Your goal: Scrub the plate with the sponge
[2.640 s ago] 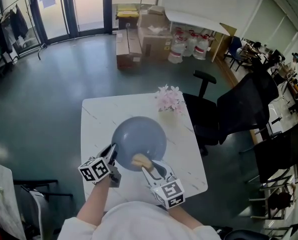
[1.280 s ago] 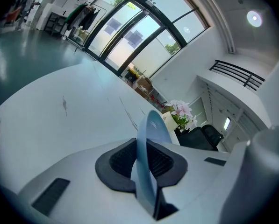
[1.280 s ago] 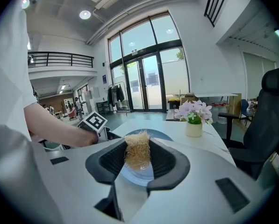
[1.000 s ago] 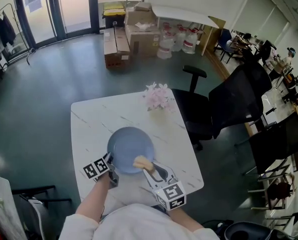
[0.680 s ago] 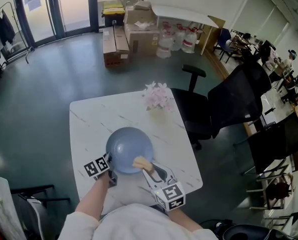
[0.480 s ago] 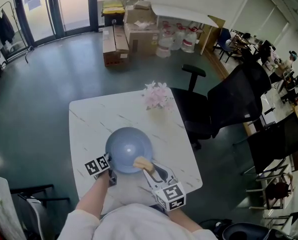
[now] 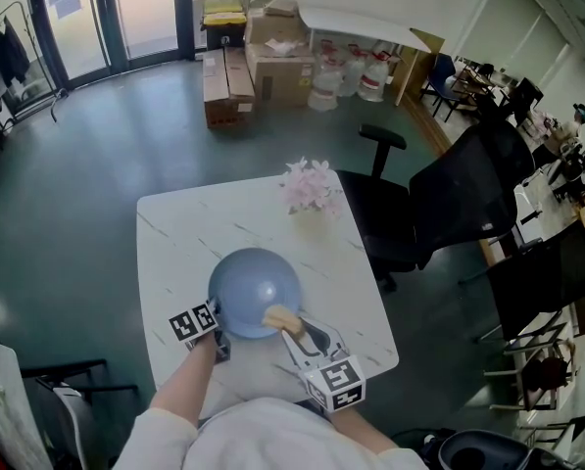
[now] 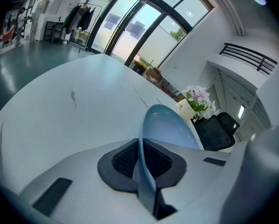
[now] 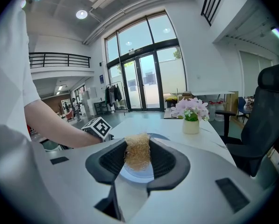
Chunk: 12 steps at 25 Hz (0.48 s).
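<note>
Left hand-held gripper (image 8: 141, 164) is clamped on the rim of the plate (image 7: 255, 290), its jaws just tightened, holding it tilted ahead of itself over the desk (image 7: 189, 225). Right hand-held gripper (image 9: 137, 162) pinches the sponge (image 9: 137, 157) at the plate's near edge just ahead, so scrubbing looks barely begun, with most of the face left. Both point forward and down, the left more steeply.

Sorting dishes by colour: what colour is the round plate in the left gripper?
The round plate is plain pale blue-grey, best seen in the head view.
</note>
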### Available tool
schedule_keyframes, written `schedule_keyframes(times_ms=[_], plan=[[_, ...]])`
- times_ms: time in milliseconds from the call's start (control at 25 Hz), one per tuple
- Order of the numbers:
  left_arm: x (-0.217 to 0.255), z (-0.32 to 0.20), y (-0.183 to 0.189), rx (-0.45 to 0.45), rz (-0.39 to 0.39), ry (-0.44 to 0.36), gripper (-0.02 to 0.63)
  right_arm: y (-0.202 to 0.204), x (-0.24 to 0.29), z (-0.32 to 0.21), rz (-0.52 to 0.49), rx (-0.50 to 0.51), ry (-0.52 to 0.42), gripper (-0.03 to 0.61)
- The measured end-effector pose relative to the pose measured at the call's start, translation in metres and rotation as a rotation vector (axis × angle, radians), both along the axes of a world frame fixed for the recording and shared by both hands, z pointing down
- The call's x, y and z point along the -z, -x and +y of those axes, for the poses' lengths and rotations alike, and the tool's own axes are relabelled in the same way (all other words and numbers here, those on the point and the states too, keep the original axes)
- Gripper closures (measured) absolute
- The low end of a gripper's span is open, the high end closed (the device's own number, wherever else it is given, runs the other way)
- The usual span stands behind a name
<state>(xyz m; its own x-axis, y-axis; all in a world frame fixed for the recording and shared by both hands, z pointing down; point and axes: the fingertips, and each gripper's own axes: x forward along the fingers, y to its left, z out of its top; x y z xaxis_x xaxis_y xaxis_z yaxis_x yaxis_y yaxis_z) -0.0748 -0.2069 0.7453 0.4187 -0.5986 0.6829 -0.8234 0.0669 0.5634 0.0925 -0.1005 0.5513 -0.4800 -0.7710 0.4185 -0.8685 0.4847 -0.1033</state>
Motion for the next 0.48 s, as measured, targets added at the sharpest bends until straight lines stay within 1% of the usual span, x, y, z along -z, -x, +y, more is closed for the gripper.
schedule_keyframes(times_ms=[120, 480], plan=[[0.001, -0.001, 0.002, -0.006, -0.011, -0.01, 0.568, 0.002, 0.0, -0.001, -0.004, 0.004, -0.001, 0.433], [0.013, -0.004, 0.004, -0.01, 0.028, -0.047, 0.568, 0.006, 0.002, -0.002, -0.007, 0.013, -0.008, 0.433]])
